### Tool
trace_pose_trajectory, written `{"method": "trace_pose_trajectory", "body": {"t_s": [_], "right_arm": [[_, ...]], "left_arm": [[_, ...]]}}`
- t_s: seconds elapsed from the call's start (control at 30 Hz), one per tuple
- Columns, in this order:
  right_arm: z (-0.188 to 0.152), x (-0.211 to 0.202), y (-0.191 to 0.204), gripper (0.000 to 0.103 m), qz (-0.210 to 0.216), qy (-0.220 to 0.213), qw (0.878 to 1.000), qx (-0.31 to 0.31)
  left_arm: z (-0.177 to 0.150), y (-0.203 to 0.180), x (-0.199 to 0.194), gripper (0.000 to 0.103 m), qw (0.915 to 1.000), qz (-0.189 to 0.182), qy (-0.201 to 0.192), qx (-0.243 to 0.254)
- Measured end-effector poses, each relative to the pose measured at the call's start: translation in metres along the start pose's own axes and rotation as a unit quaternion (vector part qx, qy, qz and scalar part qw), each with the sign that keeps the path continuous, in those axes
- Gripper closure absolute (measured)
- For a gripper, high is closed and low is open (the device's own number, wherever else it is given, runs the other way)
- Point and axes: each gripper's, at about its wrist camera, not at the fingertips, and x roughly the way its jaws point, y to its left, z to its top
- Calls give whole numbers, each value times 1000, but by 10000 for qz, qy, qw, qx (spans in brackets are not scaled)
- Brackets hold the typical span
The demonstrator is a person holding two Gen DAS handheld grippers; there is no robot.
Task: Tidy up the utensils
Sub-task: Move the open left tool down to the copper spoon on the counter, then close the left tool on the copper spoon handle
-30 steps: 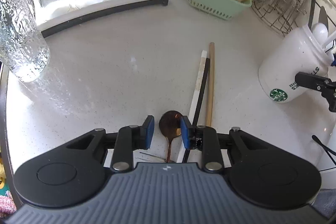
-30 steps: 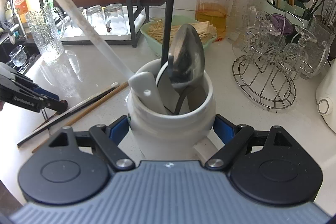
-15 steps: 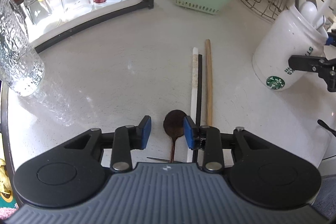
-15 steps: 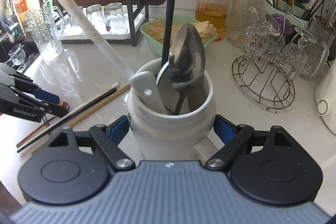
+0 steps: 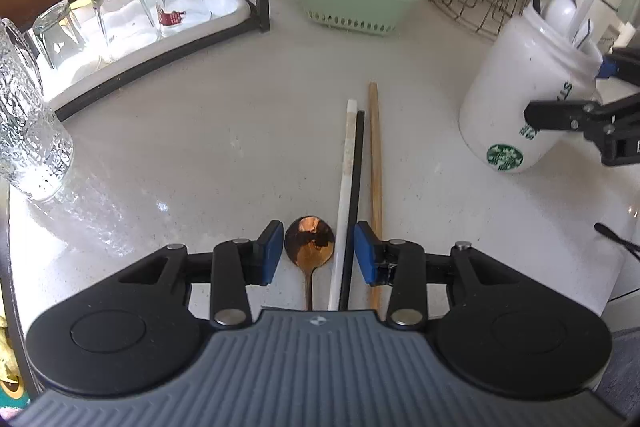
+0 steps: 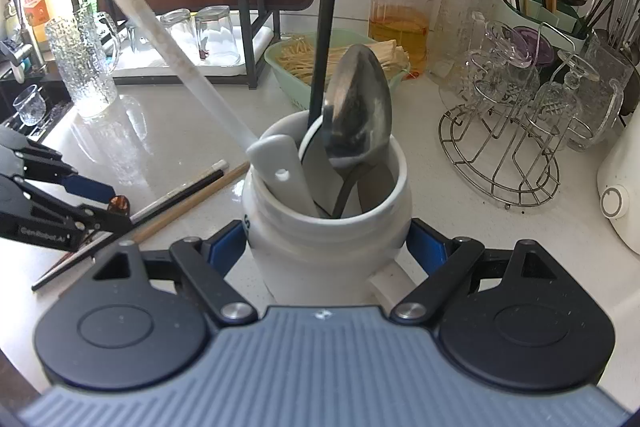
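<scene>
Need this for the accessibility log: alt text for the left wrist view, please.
The left gripper hangs open just above a white counter, its blue pads either side of a copper spoon and two chopsticks, one white and one black; a wooden chopstick lies just outside. At right, the right gripper holds a white Starbucks mug full of utensils.

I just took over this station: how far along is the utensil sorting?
Done: the white mug already holds a steel spoon, a white chopstick and a black one.
In hand: the right gripper clamps the mug; the left gripper is open around the copper spoon.
Left: that spoon and three chopsticks on the counter.
</scene>
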Motion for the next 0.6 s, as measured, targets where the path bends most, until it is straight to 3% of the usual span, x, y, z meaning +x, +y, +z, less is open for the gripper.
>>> {"method": "trace_pose_trajectory", "body": {"t_s": [0.37, 0.6], "right_arm": [[-1, 0, 0, 14, -6, -4, 10000, -23], [-1, -1, 1, 14, -12, -6, 10000, -39]], "left_arm": [[-5, 22, 3, 64, 9973, -184, -87, -707], [-5, 15, 6, 66, 9981, -253, -31, -569]]}}
